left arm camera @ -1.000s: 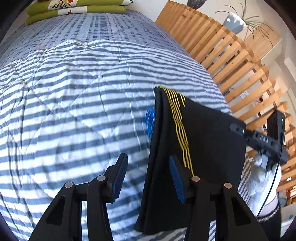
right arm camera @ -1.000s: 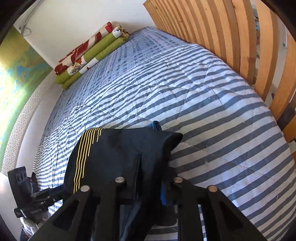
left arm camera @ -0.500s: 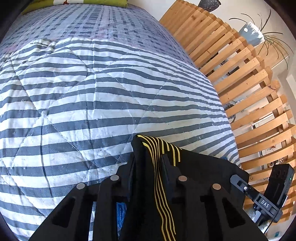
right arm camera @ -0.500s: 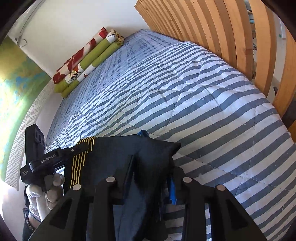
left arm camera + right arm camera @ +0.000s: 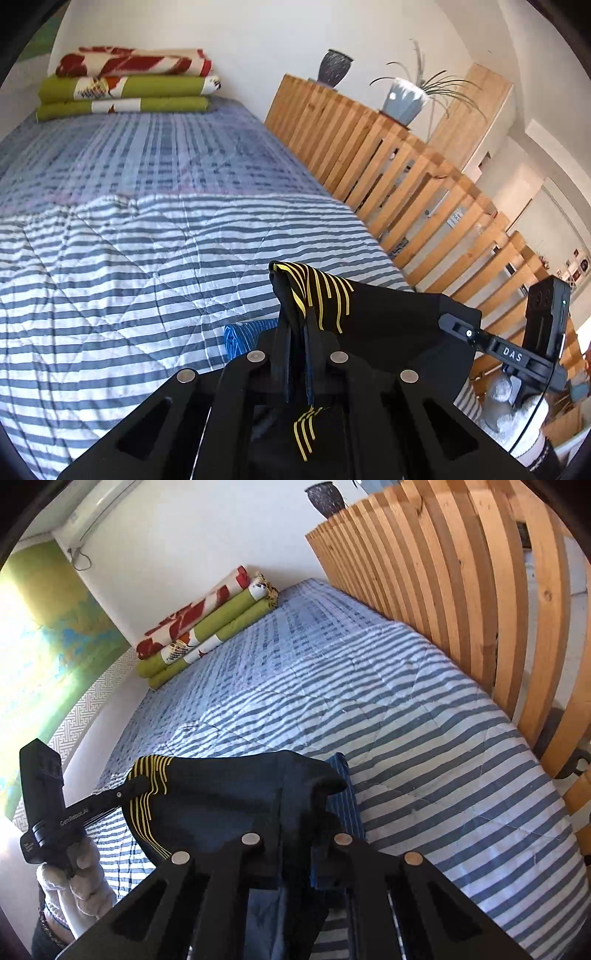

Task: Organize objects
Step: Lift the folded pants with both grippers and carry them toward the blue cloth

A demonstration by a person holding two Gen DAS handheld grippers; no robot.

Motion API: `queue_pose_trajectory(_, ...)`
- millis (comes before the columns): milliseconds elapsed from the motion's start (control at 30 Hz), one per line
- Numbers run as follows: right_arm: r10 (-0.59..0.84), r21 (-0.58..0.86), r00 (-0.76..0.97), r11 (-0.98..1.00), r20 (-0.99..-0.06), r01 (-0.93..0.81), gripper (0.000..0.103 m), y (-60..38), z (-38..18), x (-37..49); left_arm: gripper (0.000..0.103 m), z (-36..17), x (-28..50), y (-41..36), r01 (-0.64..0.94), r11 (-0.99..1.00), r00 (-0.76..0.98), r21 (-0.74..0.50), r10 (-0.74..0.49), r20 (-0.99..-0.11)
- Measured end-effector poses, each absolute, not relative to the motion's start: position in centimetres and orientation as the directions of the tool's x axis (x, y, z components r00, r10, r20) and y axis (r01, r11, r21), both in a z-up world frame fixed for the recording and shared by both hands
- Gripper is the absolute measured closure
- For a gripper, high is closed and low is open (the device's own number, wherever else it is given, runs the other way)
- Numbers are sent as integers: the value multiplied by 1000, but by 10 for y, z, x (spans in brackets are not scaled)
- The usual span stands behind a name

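On the left, the left claw [image 5: 295,354] is closed tight on the yellow-striped corner of the black garment [image 5: 388,325], a pinch of cloth standing up between its two fingers. From there the fabric runs rightward as a taut sheet to the right claw [image 5: 295,834], which is likewise closed on the plain black corner, so the garment's long axis lies across from one claw to the other, lifted above the striped quilt [image 5: 129,258] and hanging down below both grips. Neither claw is nearer to the cloth than the other; each has its own end. Under the hanging edge, just beyond the claws, a small blue striped cloth [image 5: 345,801] lies flat on the quilt; whether the black fabric touches it cannot be told. Ahead, the bed is open quilt all the way to the folded blankets [image 5: 125,85] stacked at the far wall, which gives plenty of room to lay the garment forward. To the right, the wooden slat screen [image 5: 461,609] runs close along the bed's edge, so the right claw probably has less sideways room than the left; a lay-down or fold looks safest carried straight ahead, away from the slats.
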State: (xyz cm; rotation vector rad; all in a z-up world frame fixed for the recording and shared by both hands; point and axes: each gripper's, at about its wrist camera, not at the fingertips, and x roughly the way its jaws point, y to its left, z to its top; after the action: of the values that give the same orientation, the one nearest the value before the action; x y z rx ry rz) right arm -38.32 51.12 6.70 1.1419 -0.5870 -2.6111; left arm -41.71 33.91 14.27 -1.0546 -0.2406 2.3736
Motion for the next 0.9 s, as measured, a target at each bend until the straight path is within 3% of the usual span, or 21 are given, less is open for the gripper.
queue_pose_trajectory(333,-368,431,-774,-892,-515,137,95,514,183,-280,98,253,-270,326,-459,-860,-677,-224,502,-538)
queue_pose_trajectory(533,-341,378,-804,-912,-487,158,95,516,227,-227,98,287,-205,318,-493,-837,-681,-237,541,-494)
queue_pose_trajectory(700,-314,333,-796,-931,-518,150,95,515,233,-228,98,274,-217,312,-484,-814,-625,-320,578,-525)
queue_pose_trajectory(900,-311,298,-729,-942,-610,152,95,507,185,-307,98,189,-314,311,-399,-836,-566,-378,548,-615)
